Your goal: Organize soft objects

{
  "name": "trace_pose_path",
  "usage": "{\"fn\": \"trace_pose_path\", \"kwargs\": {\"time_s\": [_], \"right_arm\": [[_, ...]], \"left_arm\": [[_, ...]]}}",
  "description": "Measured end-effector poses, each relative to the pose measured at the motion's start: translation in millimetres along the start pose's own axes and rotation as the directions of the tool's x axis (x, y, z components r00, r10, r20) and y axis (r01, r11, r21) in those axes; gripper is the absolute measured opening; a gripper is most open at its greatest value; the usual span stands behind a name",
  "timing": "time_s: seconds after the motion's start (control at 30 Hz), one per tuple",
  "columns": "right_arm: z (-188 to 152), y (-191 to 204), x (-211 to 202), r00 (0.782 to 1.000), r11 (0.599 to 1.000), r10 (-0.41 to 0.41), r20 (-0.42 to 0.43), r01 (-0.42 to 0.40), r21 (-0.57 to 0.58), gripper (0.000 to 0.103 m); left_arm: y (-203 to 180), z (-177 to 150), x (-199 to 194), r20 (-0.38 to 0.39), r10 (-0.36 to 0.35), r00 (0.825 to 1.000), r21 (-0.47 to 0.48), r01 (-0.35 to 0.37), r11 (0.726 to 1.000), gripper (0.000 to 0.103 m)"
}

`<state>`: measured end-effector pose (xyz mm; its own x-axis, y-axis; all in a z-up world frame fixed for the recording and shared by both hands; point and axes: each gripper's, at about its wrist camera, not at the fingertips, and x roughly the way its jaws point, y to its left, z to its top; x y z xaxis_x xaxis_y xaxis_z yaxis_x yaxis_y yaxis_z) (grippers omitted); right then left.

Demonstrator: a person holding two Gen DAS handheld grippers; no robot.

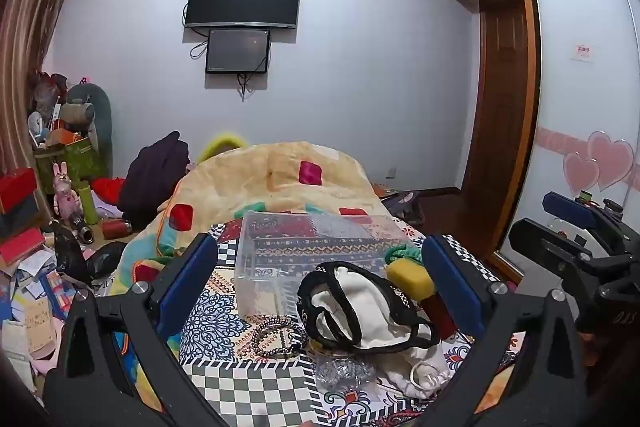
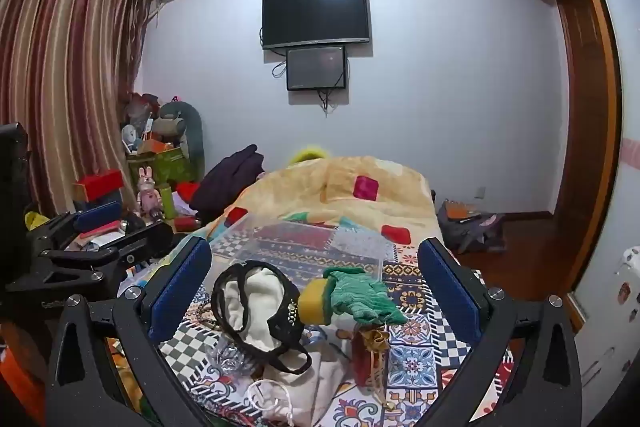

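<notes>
A clear plastic box (image 1: pixel 308 247) (image 2: pixel 312 247) lies on the patterned bed cover. In front of it sit a white cloth pouch with black trim (image 1: pixel 352 303) (image 2: pixel 256 303), a yellow sponge (image 1: pixel 406 277) (image 2: pixel 314 301), a green knitted cloth (image 2: pixel 360 297) (image 1: pixel 404 253), a red gift bag (image 2: pixel 370 355) and a beaded bracelet (image 1: pixel 276 337). My left gripper (image 1: pixel 320 291) is open and empty, above the pouch. My right gripper (image 2: pixel 316 291) is open and empty, above the pouch and sponge.
A yellow patchwork blanket (image 1: pixel 272 179) (image 2: pixel 340 187) is heaped behind the box. Clutter of boxes, toys and bottles (image 1: pixel 60 195) (image 2: pixel 152 187) fills the left side. A wardrobe (image 1: pixel 576 87) stands on the right. A clear crinkled wrapper (image 1: pixel 344 369) lies near the front.
</notes>
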<state>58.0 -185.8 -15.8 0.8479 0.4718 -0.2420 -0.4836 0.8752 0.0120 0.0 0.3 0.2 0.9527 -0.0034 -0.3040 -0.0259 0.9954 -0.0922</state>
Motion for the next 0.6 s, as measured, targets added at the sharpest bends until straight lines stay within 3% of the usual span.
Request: {"fn": "trace_pose_path", "kwargs": {"time_s": [0.6], "right_arm": [[-2.0,-2.3,2.0,1.0,1.0,0.0,-0.009,0.0,0.0,0.103]], "left_arm": [[-6.0,-4.2,-1.8,0.034,0.02,0.999,0.052,-0.022,0.998,0.103]]}}
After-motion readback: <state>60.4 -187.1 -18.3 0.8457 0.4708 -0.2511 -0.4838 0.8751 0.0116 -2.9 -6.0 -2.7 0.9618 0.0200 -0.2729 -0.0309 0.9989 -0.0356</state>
